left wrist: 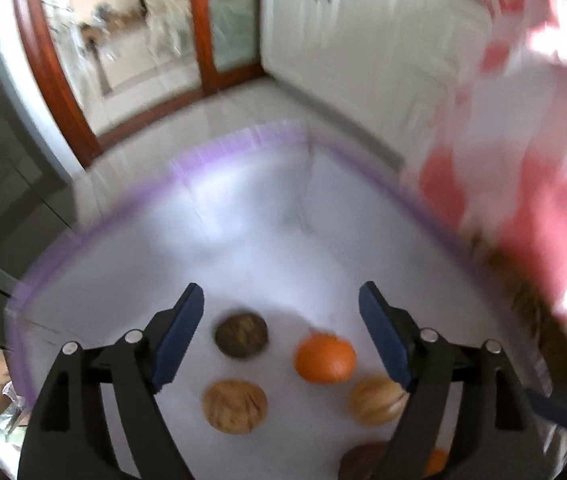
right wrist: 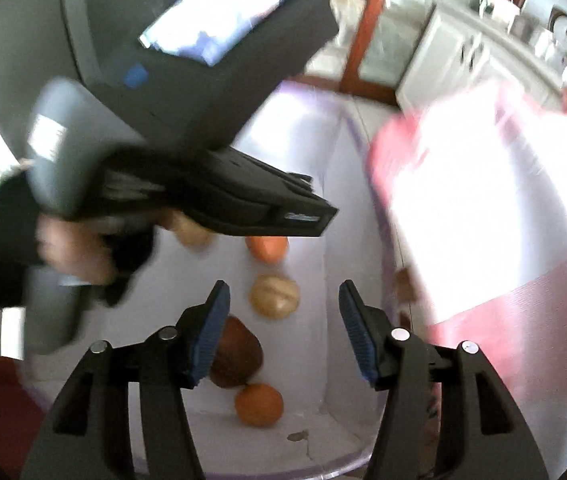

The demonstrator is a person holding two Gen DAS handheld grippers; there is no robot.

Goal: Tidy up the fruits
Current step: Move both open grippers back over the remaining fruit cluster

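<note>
Fruits lie on a white sheet with a purple edge (left wrist: pixel 123 208). In the left wrist view, my left gripper (left wrist: pixel 281 300) is open and empty above a dark brown fruit (left wrist: pixel 241 335), an orange (left wrist: pixel 325 358) and two tan fruits (left wrist: pixel 234 406) (left wrist: pixel 377 399). In the right wrist view, my right gripper (right wrist: pixel 281 294) is open and empty over a tan fruit (right wrist: pixel 274 295), a dark brown fruit (right wrist: pixel 239 354) and two oranges (right wrist: pixel 259 404) (right wrist: pixel 267 248). The left gripper's body (right wrist: pixel 219 200) crosses above the far fruits.
A pink and white bag (left wrist: pixel 523 184) stands at the sheet's right side and also shows in the right wrist view (right wrist: pixel 483 208). White cabinets (left wrist: pixel 363 40) and a wood-framed glass door (left wrist: pixel 203 32) lie beyond. The frames are motion-blurred.
</note>
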